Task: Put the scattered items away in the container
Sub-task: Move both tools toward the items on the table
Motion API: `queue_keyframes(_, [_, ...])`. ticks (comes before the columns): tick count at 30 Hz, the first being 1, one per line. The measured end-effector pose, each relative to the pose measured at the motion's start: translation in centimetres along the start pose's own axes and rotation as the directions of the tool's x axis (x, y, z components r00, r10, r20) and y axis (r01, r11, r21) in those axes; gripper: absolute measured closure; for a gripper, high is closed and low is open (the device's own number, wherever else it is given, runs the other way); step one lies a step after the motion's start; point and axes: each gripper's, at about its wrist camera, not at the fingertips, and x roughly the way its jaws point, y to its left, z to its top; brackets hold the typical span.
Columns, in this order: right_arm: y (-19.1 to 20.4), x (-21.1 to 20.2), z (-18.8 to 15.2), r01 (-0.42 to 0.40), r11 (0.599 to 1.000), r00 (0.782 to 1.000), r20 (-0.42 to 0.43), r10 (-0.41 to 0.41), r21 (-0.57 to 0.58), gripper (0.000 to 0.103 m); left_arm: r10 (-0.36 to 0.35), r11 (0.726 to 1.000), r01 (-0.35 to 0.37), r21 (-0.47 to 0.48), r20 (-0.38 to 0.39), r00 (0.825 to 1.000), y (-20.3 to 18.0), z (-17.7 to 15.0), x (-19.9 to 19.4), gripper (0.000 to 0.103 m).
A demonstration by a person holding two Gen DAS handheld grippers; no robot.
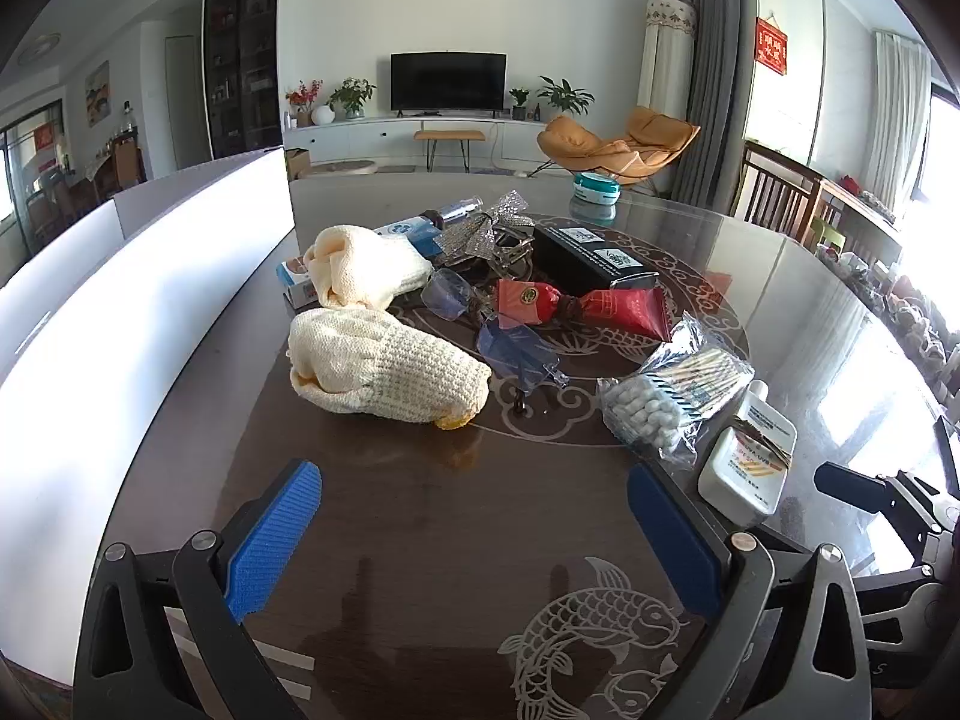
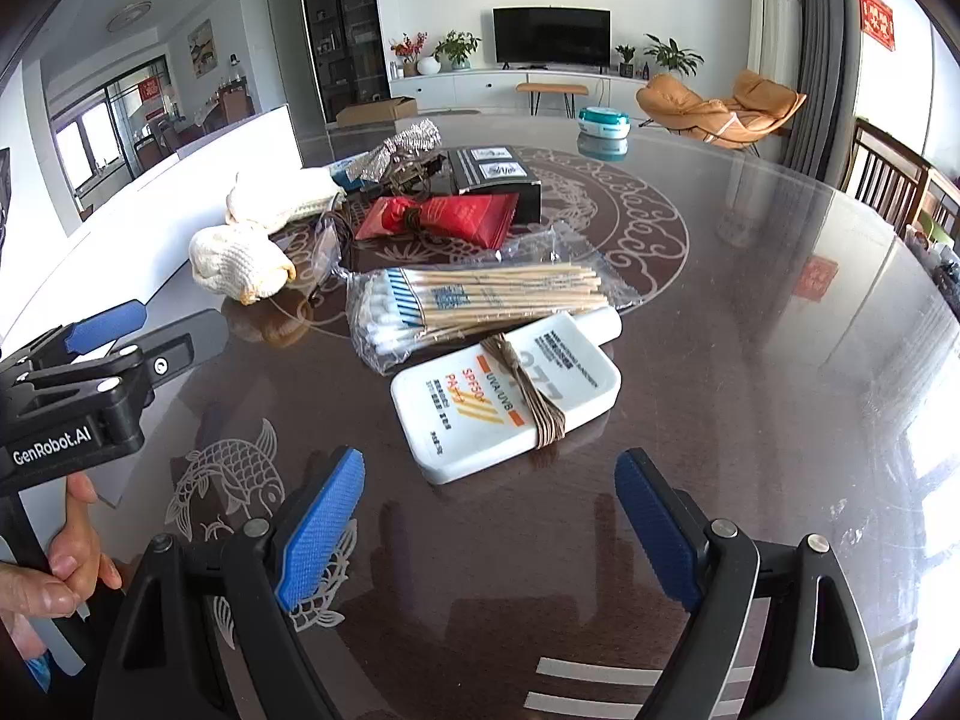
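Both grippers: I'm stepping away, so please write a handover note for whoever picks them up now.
Left gripper: open, empty, above bare table.
Right gripper: open, empty, just short of the sunscreen bottle.
Scattered on the table: two knit gloves, cotton swab pack, red packet, black box.
White container on the left.
Done: nothing visibly packed. Left: everything.

We see a dark wooden table (image 2: 750,312) with a very glossy, mirror-like top. The two gloves (image 1: 384,369) are of rough knitted cloth, cream in colour. The cotton swabs (image 2: 480,300) have wooden sticks and lie in a clear, crinkled plastic bag. The white bottle (image 2: 504,396) is smooth matt plastic, tied with rough brown string. The gripper pads (image 2: 324,522) are blue ribbed rubber on matt black plastic arms.
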Motion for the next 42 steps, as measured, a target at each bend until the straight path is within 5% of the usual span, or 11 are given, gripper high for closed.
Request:
queue_keyframes(20, [0.2, 1.6, 0.8, 0.015, 1.000, 0.998, -0.063, -0.016, -0.013, 0.016, 0.002, 1.000, -0.002, -0.020, -0.012, 1.000, 0.7, -0.1, 0.6, 0.000])
queue_keyframes(27, [1.0, 4.6, 3.9, 0.018, 0.997, 0.991, -0.128, -0.028, -0.077, 0.015, 0.029, 0.999, -0.029, 0.029, -0.013, 0.999, 0.2, 0.7, 1.1, 0.000])
queue_keyframes(33, [0.5, 8.9, 8.3, -0.012, 0.994, 0.996, -0.092, 0.001, -0.110, 0.010, 0.045, 0.999, -0.045, 0.012, -0.014, 0.999, 0.4, 2.3, 1.9, 0.000])
queue_keyframes(42, [0.2, 10.1, 9.3, -0.028, 0.992, 0.996, -0.091, 0.017, -0.124, 0.006, 0.048, 0.999, -0.048, 0.018, -0.039, 0.998, 0.1, 1.5, 2.8, 0.000])
